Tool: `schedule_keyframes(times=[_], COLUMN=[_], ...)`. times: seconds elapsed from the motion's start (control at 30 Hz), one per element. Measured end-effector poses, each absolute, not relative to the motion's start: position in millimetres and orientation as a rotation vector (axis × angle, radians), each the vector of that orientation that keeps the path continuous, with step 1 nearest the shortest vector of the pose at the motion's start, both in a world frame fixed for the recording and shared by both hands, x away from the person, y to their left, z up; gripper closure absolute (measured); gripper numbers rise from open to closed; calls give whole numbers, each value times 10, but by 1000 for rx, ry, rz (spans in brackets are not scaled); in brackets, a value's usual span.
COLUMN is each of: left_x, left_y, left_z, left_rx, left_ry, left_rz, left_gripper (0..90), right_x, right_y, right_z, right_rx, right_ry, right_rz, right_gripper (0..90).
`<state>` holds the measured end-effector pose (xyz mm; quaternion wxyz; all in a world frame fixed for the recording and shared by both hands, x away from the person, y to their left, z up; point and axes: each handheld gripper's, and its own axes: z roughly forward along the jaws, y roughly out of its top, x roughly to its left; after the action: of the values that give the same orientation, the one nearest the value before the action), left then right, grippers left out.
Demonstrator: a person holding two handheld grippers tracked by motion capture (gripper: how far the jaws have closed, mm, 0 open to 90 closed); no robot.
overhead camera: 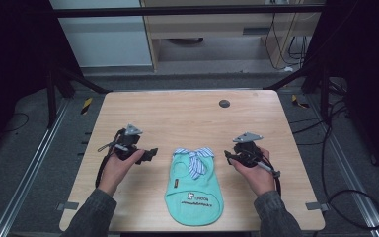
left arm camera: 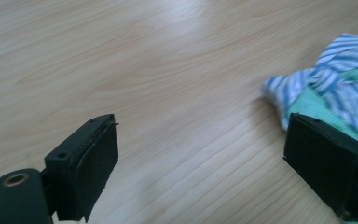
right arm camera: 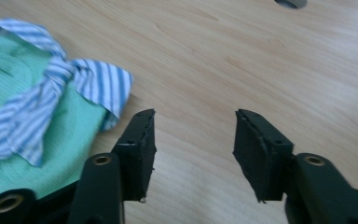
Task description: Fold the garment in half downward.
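While the small mint-green cloth garment with a blue-striped bow lies flat between my tools, untouched, I've got left gripper and right gripper both spread wide, empty; grasping is all ahead.

Garment's printed lettering — too small to read
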<state>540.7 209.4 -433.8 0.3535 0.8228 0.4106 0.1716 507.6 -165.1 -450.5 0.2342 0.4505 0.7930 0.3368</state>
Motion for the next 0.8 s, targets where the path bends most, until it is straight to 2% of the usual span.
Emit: schedule_keyframes(times=[0.07,0.13,0.17,0.23,0.3,0.5,0.57,0.67,0.8], left_x=[5441,5468,5485,5530,5617,5719,5745,5753,5745], left_y=[1985,1887,1839,1758,1669,1576,1543,1452,1334], left_z=[-4319,-4317,-4317,-4315,-4308,-4308,-4292,-4323,-4374], left_rx=[2147,2167,2175,2191,2162,2133,2132,2153,2238], left_ry=[1046,1032,1026,1024,1038,1043,1041,1024,980], left_rz=[451,437,427,421,412,367,362,350,358], left_gripper=[111,114,150,160,246,429,449,528,551], right_x=[5130,5153,5217,5252,5348,5527,5551,5619,5640], right_y=[-1591,-1569,-1521,-1494,-1422,-1370,-1360,-1315,-1266], right_z=[-4434,-4422,-4410,-4402,-4368,-4351,-4346,-4388,-4429], right_rx=[1205,1204,1193,1189,1181,1218,1216,1229,1263], right_ry=[2200,2214,2239,2251,2276,2334,2342,2365,2385], right_rz=[934,937,931,926,920,933,923,938,956], right_gripper=[560,576,625,650,743,847,856,869,845])
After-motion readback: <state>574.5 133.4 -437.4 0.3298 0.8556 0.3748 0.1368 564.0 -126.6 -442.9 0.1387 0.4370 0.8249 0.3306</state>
